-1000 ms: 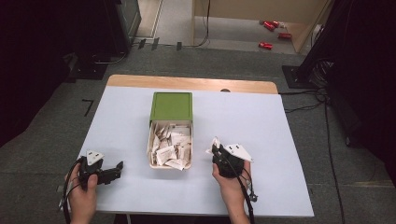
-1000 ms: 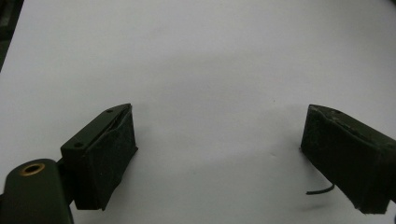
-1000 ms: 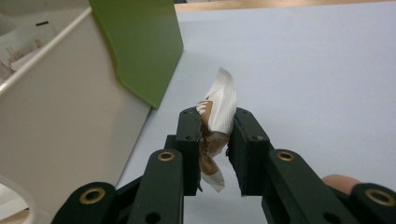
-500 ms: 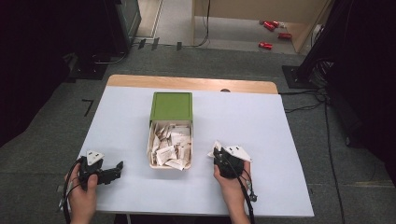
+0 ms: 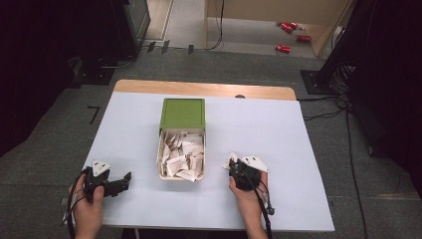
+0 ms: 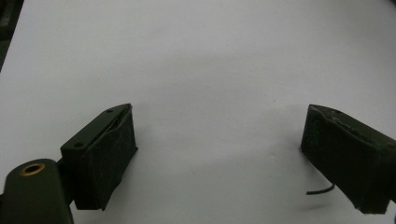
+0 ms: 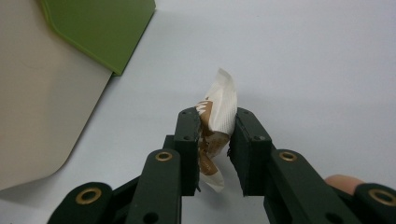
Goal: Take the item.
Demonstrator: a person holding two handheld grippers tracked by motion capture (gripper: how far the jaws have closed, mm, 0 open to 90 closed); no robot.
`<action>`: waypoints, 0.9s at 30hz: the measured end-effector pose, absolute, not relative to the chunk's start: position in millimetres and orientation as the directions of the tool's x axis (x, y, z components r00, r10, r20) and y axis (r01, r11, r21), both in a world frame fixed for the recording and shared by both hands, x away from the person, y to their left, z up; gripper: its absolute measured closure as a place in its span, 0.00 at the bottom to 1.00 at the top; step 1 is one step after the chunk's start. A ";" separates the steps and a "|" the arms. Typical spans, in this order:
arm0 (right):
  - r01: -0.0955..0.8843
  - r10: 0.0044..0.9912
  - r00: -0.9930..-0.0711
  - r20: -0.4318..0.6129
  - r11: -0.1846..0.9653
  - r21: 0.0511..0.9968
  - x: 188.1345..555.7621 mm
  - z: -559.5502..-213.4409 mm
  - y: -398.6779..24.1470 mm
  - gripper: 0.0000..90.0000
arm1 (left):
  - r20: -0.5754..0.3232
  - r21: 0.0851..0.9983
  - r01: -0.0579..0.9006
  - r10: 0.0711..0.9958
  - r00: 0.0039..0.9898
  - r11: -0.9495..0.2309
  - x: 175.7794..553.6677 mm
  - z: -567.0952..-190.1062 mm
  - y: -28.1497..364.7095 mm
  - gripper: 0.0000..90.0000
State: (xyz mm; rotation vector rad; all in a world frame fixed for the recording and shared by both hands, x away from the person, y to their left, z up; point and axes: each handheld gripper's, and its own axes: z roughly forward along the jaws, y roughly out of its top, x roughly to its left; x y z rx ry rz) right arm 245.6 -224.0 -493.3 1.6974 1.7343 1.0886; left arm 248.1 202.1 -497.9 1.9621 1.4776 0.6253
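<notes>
Right gripper [image 7: 215, 154] has one sachet [image 7: 217, 123] pinched between its fingers [image 7: 187, 144], a white packet with a brown print, standing upright and poking out past the tips. It is held low over the bare bench [image 5: 278, 129], off to the right of the cream box [image 5: 181, 154] with its green lid [image 5: 183, 113] slid back. That box is loaded with similar sachets [image 5: 183, 158], so by my read this is early going: one packet out, a heap left inside, and nothing yet laid down near the fingers. Left gripper [image 6: 215, 154] waits with its fingers [image 6: 109, 154] spread wide, nothing between them but white bench. As for writing, the brown print on the sachet is too crumpled to read, and no brand can be made out on the box or lid.
</notes>
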 end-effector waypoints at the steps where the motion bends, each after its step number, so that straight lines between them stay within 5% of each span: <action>1: 0.595 0.975 -0.118 0.190 -0.084 0.799 245.7 -493.5 -224.3 0.82 | 0.015 0.704 0.681 0.963 0.270 -0.202 248.1 -497.8 202.1 0.12; 13: 0.596 0.978 -0.102 0.181 -0.086 0.799 245.7 -496.2 -227.5 0.73 | 0.015 0.704 0.681 0.963 0.270 -0.202 248.1 -497.9 202.1 0.12; 17: 0.600 0.983 -0.067 0.169 -0.095 0.795 246.3 -497.4 -229.1 0.61 | 0.015 0.704 0.681 0.963 0.270 -0.202 248.1 -497.9 202.1 0.12; 27: 0.604 0.986 -0.038 0.160 -0.105 0.790 246.3 -496.4 -234.6 0.48 | 0.015 0.703 0.681 0.963 0.270 -0.203 248.1 -497.8 202.1 0.12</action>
